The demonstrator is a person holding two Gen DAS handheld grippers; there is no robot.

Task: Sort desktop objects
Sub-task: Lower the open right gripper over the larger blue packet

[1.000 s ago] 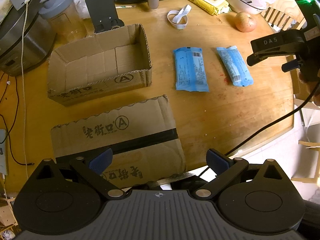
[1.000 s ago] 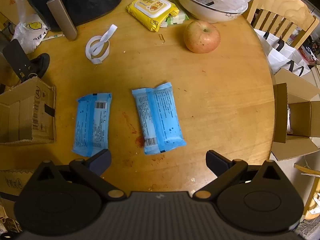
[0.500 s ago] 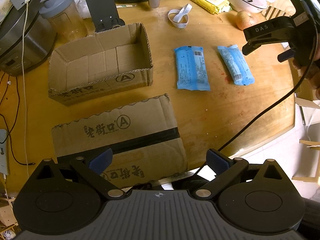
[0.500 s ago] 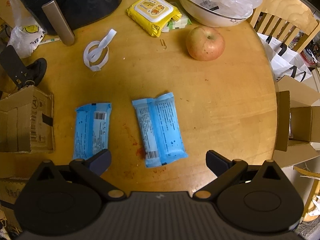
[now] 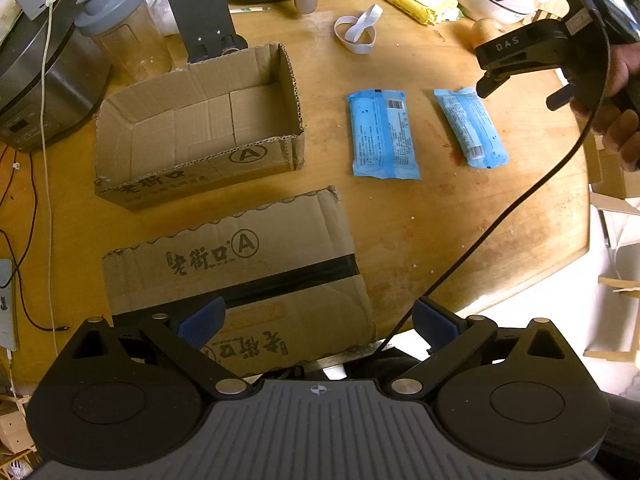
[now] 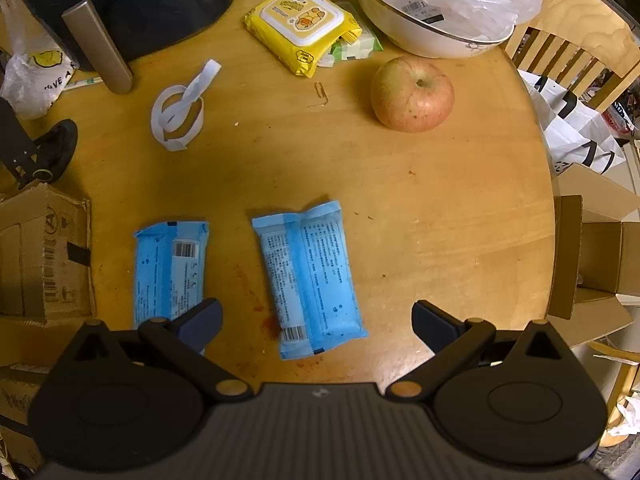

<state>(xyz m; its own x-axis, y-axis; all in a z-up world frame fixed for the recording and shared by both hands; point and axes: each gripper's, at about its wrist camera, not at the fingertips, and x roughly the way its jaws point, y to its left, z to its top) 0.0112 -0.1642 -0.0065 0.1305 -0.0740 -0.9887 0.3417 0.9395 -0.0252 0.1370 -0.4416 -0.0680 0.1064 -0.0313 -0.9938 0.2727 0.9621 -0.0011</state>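
The right tool (image 6: 316,322), wide open and empty, has dropped closer over the blue packet (image 6: 310,280) directly ahead, suggesting a pickup.

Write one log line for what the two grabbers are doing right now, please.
left gripper: open, empty | right gripper: open, above right blue packet | open cardboard box: empty | both packets on table

Round wooden table (image 6: 460,220) under warm light, slatted wooden chair (image 6: 580,40) at its far right.
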